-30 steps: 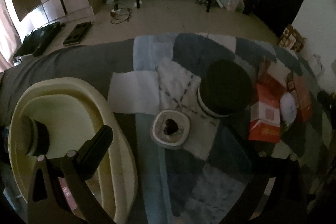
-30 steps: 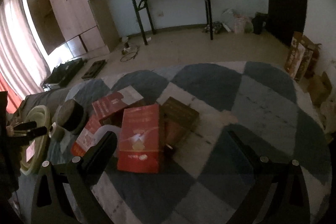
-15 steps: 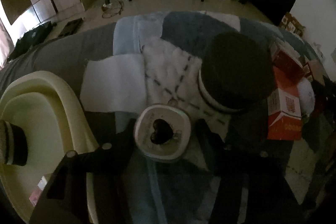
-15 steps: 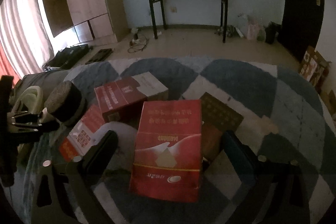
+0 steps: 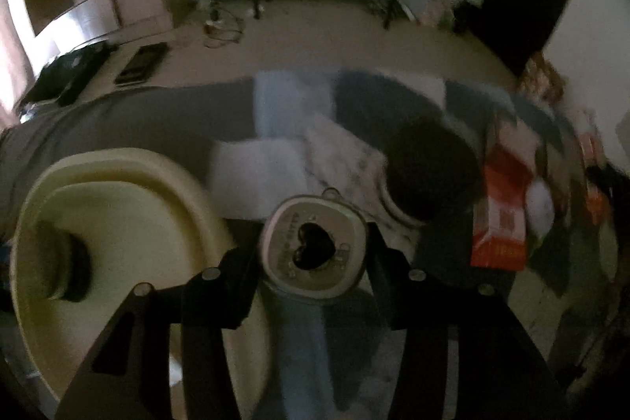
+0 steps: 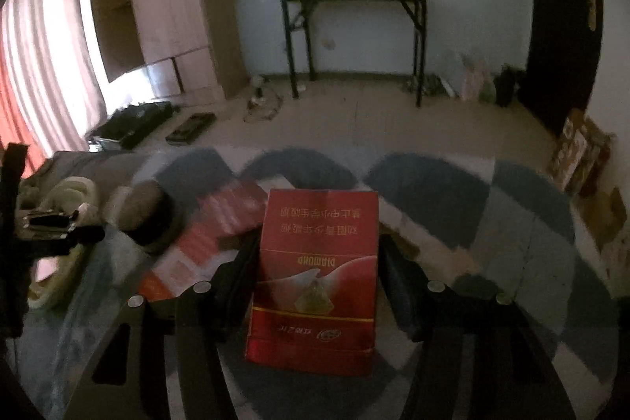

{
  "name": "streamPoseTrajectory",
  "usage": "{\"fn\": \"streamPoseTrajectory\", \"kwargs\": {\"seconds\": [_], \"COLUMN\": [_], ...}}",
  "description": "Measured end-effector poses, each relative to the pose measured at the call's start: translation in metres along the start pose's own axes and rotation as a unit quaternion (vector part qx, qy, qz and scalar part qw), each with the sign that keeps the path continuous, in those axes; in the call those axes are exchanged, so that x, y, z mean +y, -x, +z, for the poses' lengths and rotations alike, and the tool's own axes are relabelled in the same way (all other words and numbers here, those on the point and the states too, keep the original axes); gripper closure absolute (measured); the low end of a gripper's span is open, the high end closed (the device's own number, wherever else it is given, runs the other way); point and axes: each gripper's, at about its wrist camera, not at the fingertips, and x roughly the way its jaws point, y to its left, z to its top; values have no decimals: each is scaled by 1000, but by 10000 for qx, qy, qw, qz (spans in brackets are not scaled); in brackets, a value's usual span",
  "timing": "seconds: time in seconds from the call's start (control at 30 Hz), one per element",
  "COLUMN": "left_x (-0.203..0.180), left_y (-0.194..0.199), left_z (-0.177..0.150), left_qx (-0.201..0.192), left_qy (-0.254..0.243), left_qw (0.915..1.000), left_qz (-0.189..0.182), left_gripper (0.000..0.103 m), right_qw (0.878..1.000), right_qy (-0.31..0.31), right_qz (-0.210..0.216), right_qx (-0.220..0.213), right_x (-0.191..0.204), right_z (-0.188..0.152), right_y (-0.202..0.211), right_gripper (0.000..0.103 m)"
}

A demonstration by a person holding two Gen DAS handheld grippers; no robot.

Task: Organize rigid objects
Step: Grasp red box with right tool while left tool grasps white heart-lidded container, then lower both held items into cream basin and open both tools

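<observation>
The small white container with a heart-shaped opening (image 5: 315,250), loose on the quilt a second earlier, was now clamped in the left gripper (image 5: 313,254) beside the cream basin (image 5: 130,215). The red Diamond carton (image 6: 315,278) (print upside down) had likewise gone from lying free to being pinched by the right gripper (image 6: 319,270).

Right gripper (image 6: 317,262) jaws clamp the red box (image 6: 315,278).

Both tongs have closed: left (image 5: 313,256) on the heart-lidded tin (image 5: 314,254), right (image 6: 318,276) on the red carton (image 6: 315,278).
</observation>
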Motion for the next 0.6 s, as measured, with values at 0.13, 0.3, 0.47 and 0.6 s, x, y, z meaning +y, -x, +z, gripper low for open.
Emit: {"fn": "streamPoseTrajectory", "kwargs": {"seconds": [0.13, 0.3, 0.47, 0.6], "left_x": [44, 102, 164, 190], "left_y": [45, 86, 85, 66], "left_z": [2, -21, -61, -79], "left_qx": [-343, -422, -163, 165], "left_qy": [716, 956, 1619, 1867], "left_qw": [9955, 9907, 9790, 9747], "left_qz": [518, 877, 1231, 1220], "left_gripper": [52, 52, 52, 52], "right_qw": [9987, 9912, 9798, 9689], "right_qy": [313, 780, 1006, 1412], "right_qz": [389, 1069, 1696, 1962], "right_qx": [-80, -21, 336, 538], "right_x": [42, 129, 217, 284], "right_z": [12, 23, 26, 27], "right_y": [20, 18, -4, -33], "right_gripper": [44, 44, 44, 44]}}
